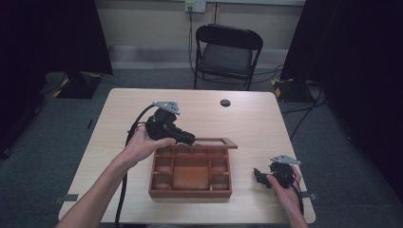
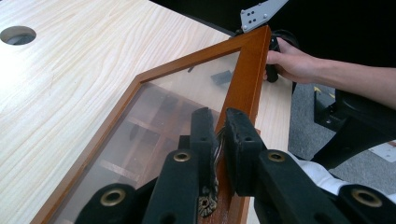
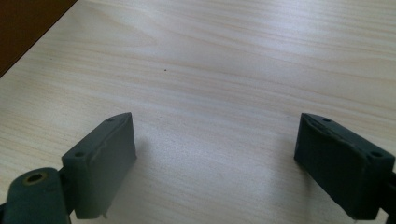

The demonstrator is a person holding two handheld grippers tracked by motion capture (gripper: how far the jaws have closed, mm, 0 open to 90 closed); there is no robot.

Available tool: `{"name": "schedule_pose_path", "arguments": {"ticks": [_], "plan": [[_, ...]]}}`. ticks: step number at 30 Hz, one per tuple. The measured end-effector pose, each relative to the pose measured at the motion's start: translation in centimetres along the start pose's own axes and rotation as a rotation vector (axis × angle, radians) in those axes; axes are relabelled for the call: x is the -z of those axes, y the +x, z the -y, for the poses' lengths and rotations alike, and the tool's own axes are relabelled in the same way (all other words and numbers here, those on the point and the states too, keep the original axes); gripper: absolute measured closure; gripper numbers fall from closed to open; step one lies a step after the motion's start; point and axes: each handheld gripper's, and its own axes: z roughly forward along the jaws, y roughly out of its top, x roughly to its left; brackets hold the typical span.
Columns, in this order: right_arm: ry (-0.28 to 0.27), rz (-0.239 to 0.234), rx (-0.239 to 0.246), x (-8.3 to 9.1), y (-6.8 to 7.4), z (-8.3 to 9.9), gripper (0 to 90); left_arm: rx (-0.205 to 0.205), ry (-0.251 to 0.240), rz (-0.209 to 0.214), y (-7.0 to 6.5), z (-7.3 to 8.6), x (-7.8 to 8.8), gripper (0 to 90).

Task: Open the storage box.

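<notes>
Item: wooden box [image 1: 190, 173], compartmented, near the middle of the tabletop [image 1: 247, 123] toward your edge; its glass-paned lid [image 2: 187, 93] is raised, hinged along the box's far side. Your left tool [image 2: 217, 140] is clamped on the lid's frame at the small brass latch [image 2: 208, 203], so the lid's long axis runs away from the tool. Your right tool [image 3: 215, 154] rests near the tabletop's right edge, jaws wide apart, nothing between them. Left hand [image 1: 142, 142] nearer; the swing is its job.

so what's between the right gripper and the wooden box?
Only bare table between the right gripper and the wooden box, per the high view.
</notes>
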Motion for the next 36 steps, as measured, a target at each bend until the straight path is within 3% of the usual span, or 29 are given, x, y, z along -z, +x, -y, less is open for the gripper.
{"name": "schedule_pose_path", "arguments": {"ticks": [36], "plan": [[0.0, 0.0, 0.0, 0.0, 0.0, 0.0, 11.4, 0.001, 0.005, 0.002, -0.05, 0.02, -0.06, 82.3]]}}
